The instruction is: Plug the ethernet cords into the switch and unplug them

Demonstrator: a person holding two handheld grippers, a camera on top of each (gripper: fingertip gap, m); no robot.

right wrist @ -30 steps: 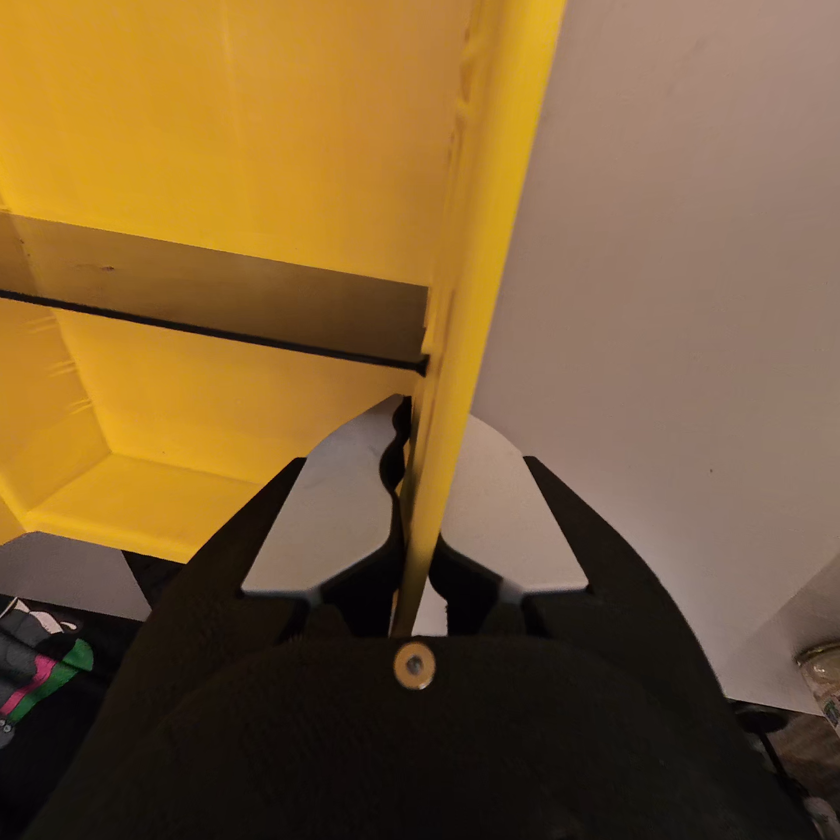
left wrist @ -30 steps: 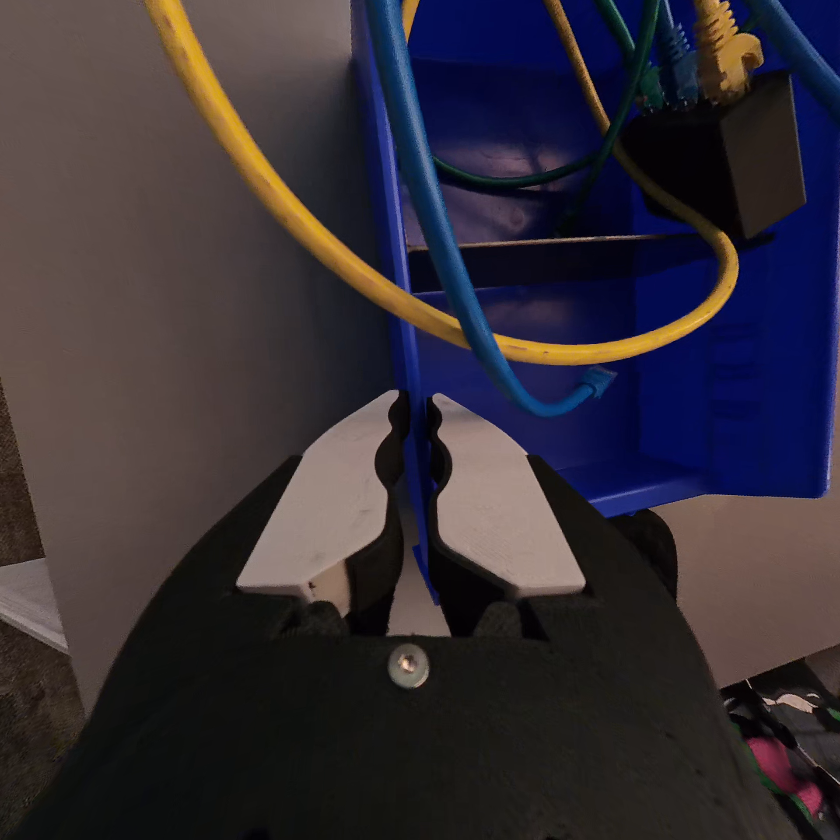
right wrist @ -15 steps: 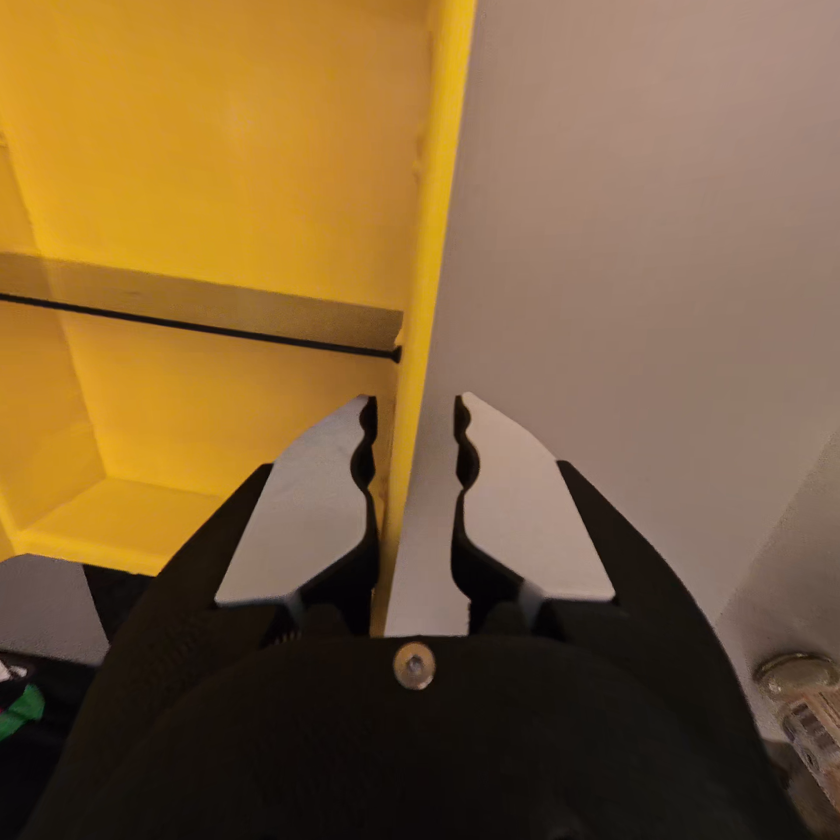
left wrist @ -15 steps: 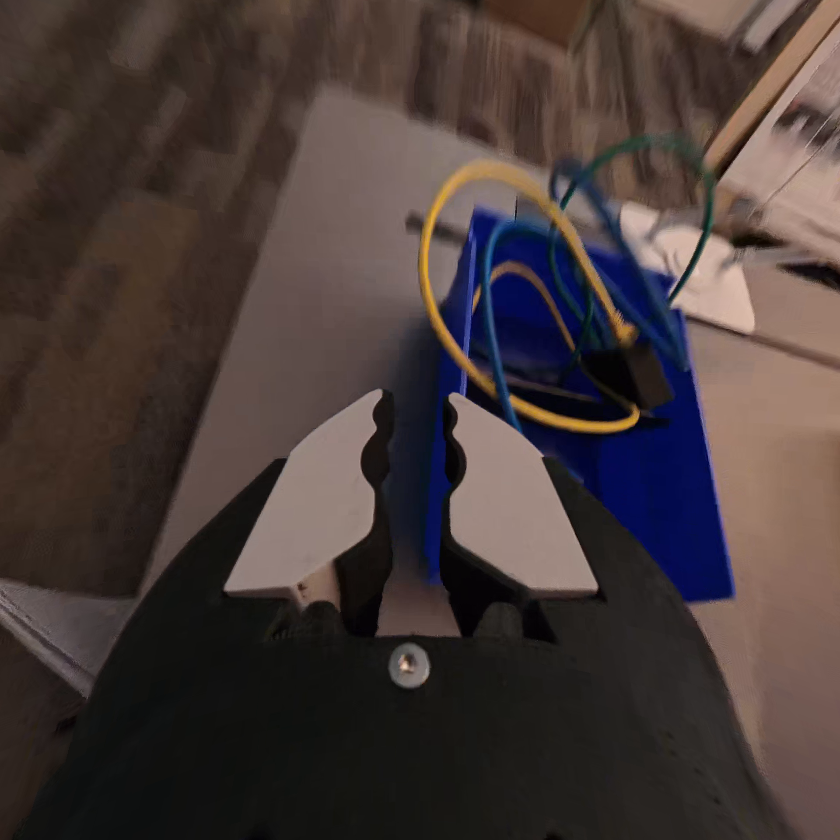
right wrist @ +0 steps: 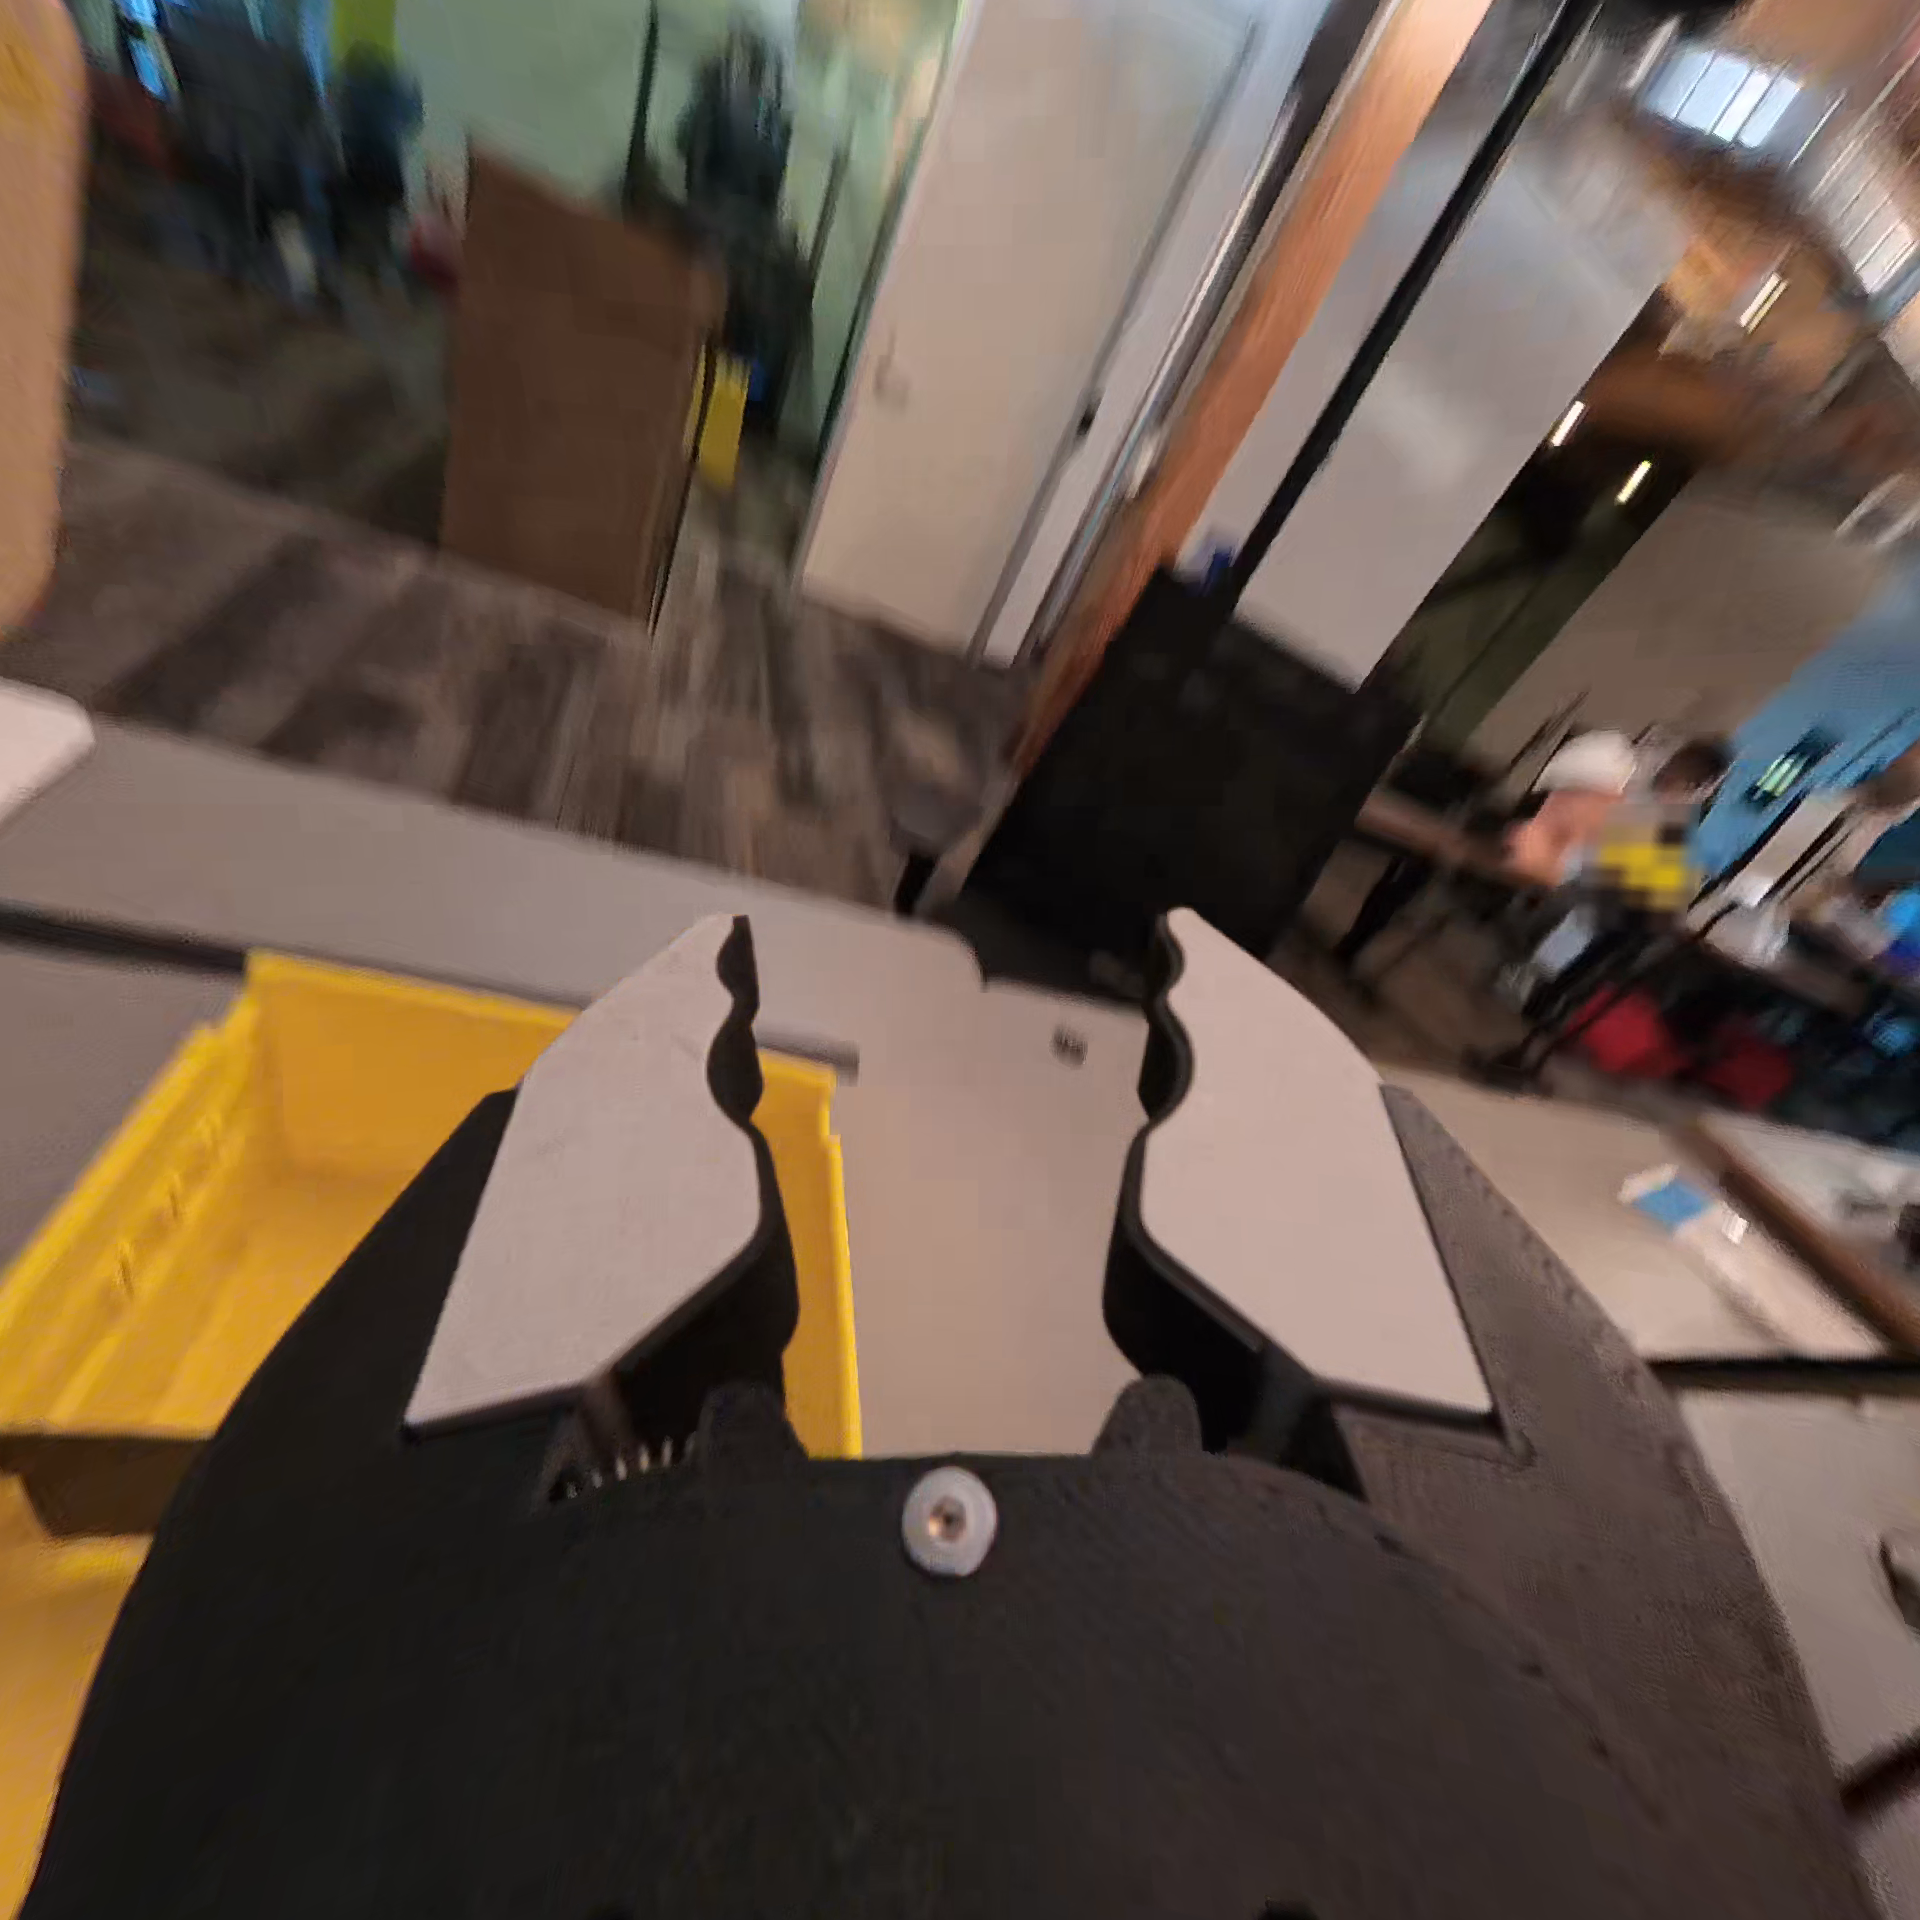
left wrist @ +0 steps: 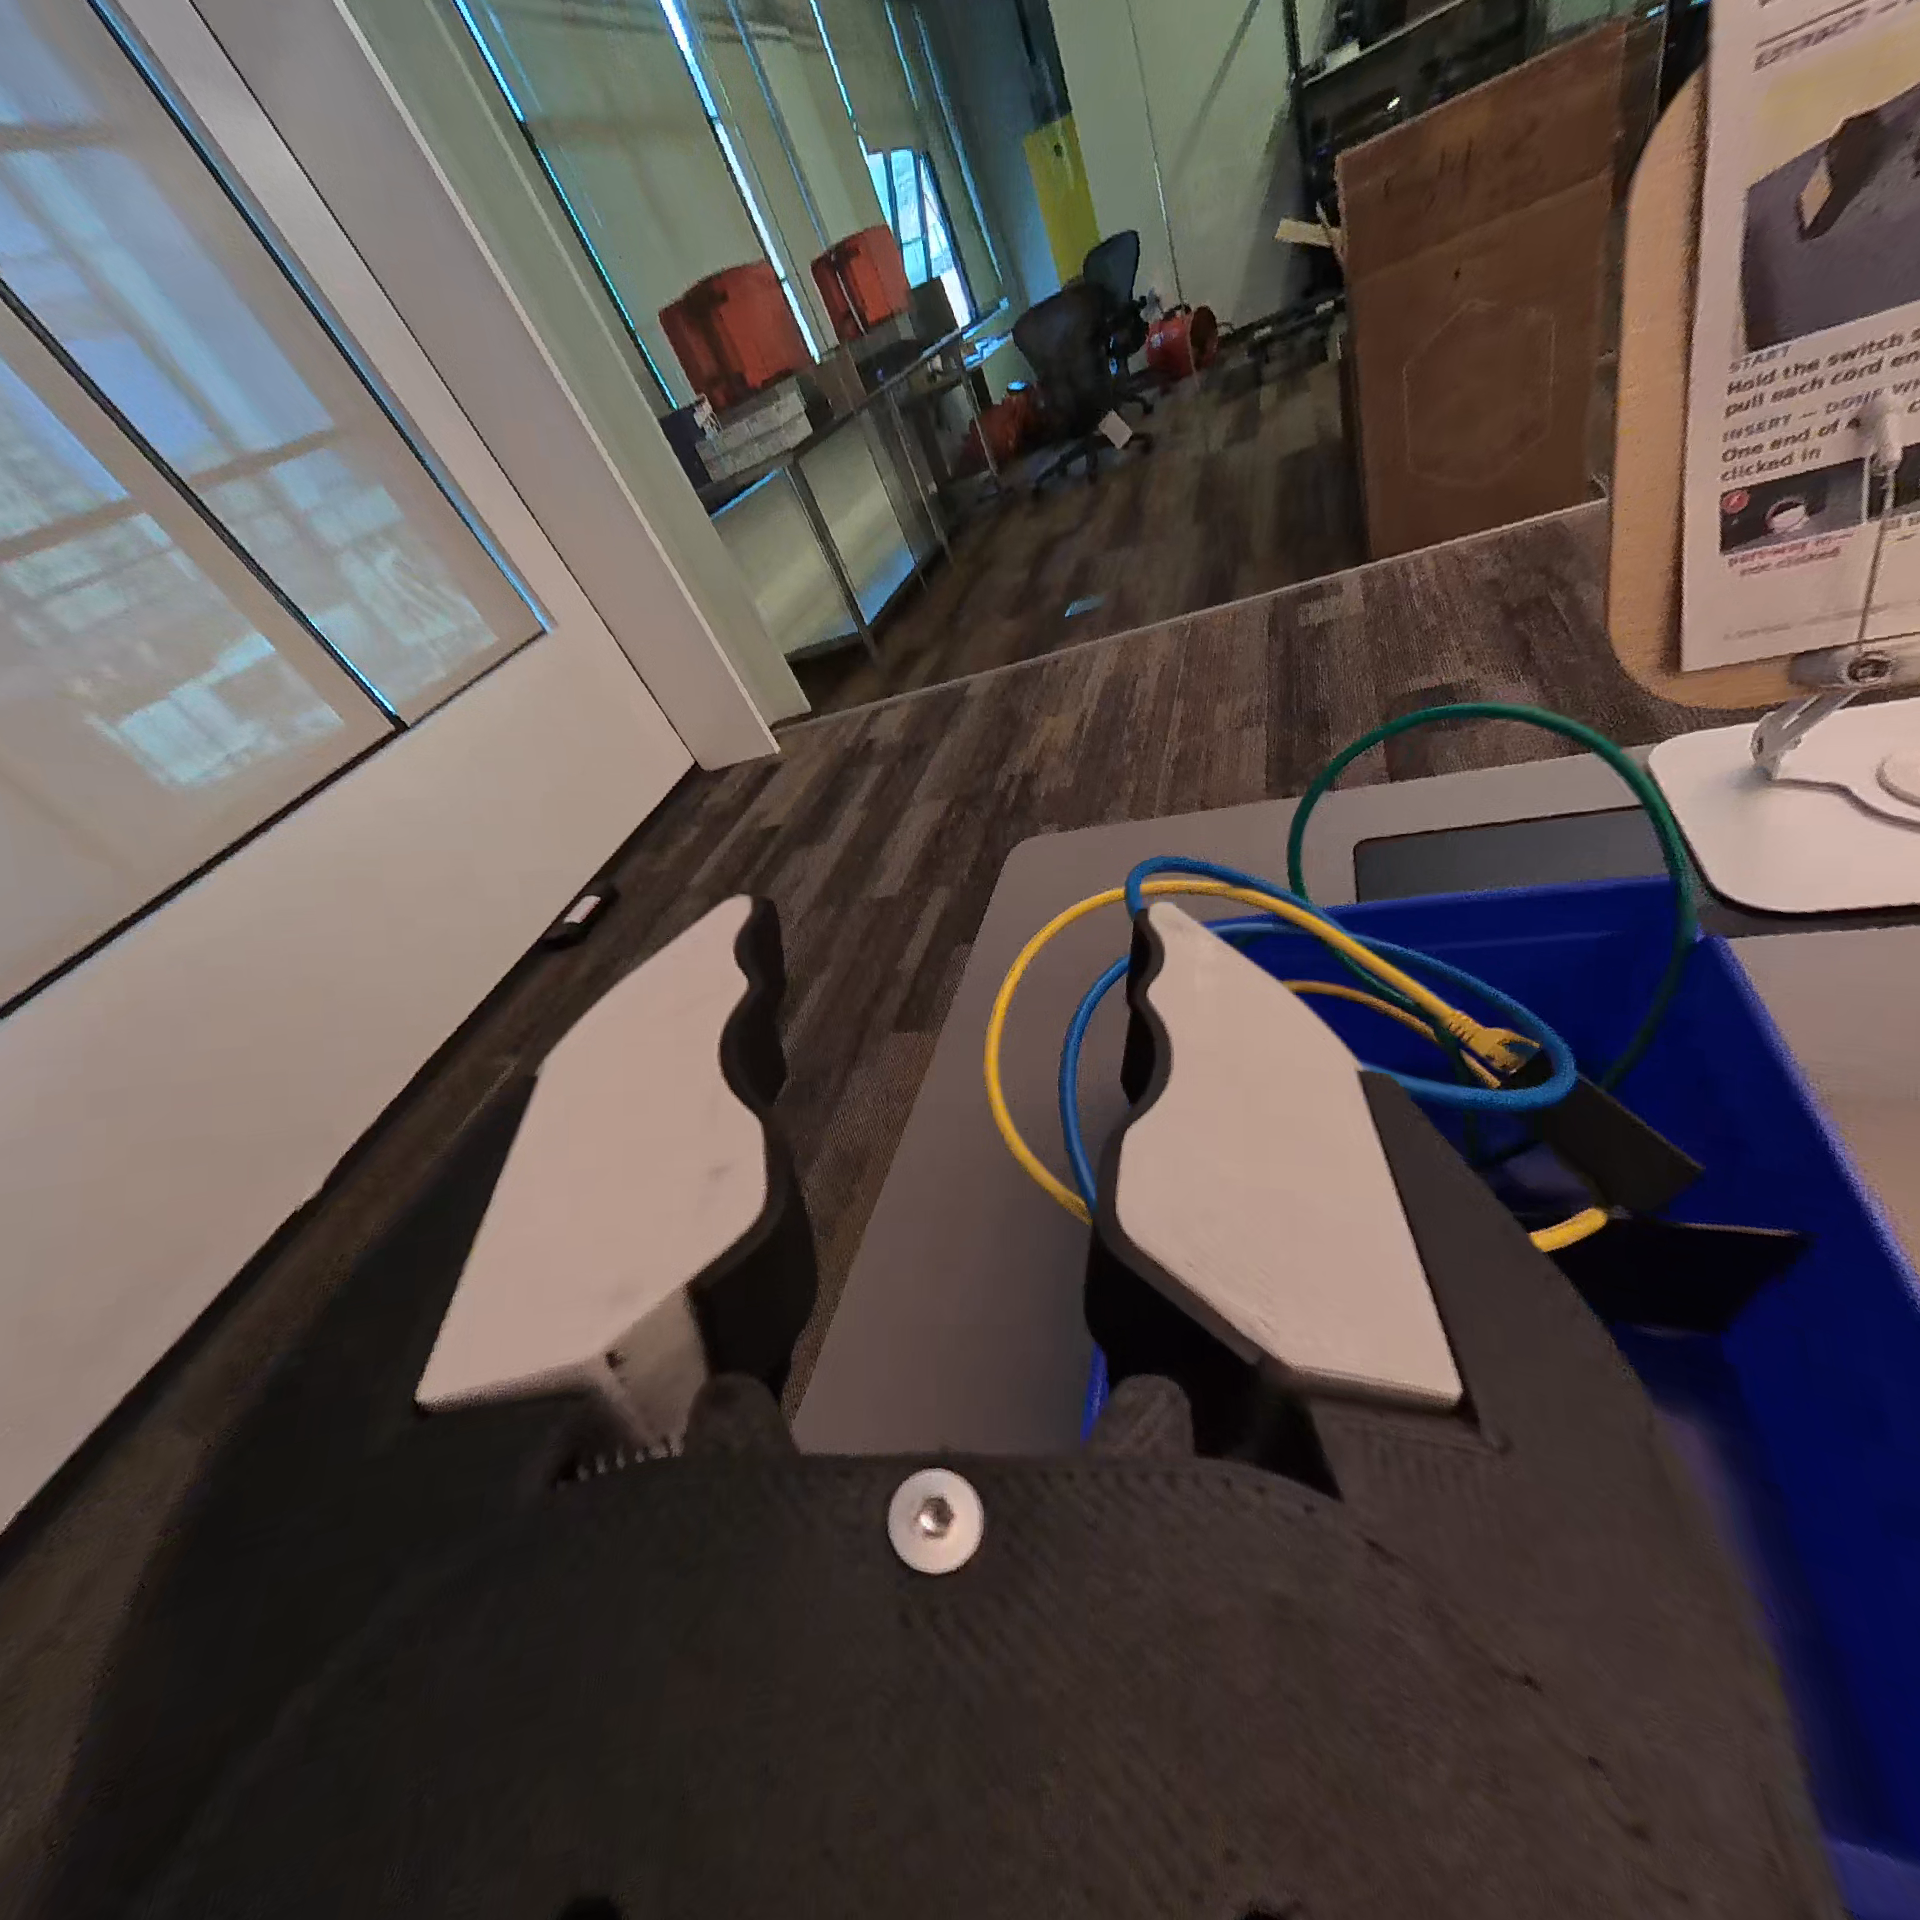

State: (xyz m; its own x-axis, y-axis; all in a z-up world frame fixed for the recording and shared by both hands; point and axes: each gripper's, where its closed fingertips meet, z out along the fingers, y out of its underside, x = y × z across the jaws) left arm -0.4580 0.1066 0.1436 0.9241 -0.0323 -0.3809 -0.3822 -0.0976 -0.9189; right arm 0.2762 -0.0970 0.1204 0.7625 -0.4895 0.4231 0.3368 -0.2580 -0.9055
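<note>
the left gripper fills the lower half of the left wrist view, its two grey fingers spread wide apart with nothing between them. to the right of them, at centre right of the frame, a blue plastic bin stands on the grey desk. inside the bin lies a small black box-shaped switch, tilted, with a thin black divider plate just below it. a yellow ethernet cord, a blue ethernet cord and a thin green ethernet cord loop up out of the bin and run back down toward the switch; the yellow plug sits at its upper end. whether each cord is seated in a port cannot be told. a white flat stand base rests on the desk at the right edge.

in the right wrist view, blurred by motion, the right gripper has its fingers wide open, empty. a yellow plastic bin sits on the desk at lower left, nothing visible inside it.
</note>
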